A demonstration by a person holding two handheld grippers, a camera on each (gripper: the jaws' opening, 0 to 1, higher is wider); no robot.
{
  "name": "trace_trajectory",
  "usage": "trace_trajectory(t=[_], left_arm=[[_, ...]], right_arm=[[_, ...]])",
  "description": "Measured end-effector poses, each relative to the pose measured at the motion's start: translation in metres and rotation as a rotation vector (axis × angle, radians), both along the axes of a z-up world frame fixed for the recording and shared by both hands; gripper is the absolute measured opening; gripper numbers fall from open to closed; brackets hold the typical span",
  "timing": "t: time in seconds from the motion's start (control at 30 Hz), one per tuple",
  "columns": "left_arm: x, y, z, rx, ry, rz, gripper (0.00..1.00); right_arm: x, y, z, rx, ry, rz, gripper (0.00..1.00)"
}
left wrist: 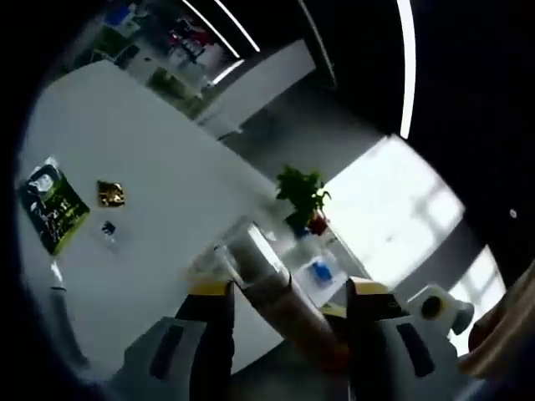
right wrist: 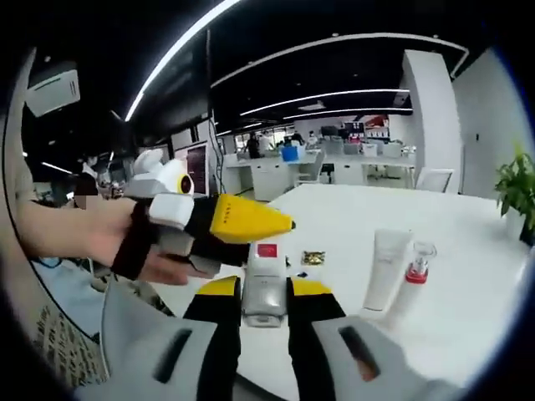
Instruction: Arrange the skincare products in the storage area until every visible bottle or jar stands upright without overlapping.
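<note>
The right gripper (right wrist: pixel 263 292) pinches a white bottle (right wrist: pixel 265 280) between its jaws, above the near edge of the white table (right wrist: pixel 468 284). The left gripper (left wrist: pixel 288 296) clamps a tube (left wrist: pixel 280 292). Farther off, 1 white tube (right wrist: pixel 387 269) and 1 red-collared bottle (right wrist: pixel 415 271) stand upright, touching.

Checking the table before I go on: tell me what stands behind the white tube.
In the right gripper view, behind the white tube the bare white table runs back to a potted plant at its edge. The clear bottle stands beside it, not behind. The patch directly behind is covered.
</note>
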State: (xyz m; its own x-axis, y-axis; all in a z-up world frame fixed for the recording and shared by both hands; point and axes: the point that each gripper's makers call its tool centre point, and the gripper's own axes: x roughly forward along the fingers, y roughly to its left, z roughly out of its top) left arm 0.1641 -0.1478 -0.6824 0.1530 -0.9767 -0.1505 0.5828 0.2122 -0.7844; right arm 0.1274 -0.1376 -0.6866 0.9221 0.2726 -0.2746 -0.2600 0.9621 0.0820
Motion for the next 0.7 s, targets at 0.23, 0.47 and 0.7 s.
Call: trace_trajectory(t=[0.23,0.47,0.7], left_arm=[[-0.004,-0.006,-0.004,0.013,0.027,0.021,0.28],[-0.014,-0.014,0.010,-0.037,0.045,0.021,0.19],[-0.022,-0.022,0.014,-0.031,0.034,-0.009,0.17]], right_arm=[[-0.010,-0.008,-0.003,-0.029,0.001,0.009,0.20],[-0.015,-0.014,-0.008,-0.029,0.024,0.008,0.21],[-0.019,-0.020,-0.013,0.001,0.041,0.022,0.21]])
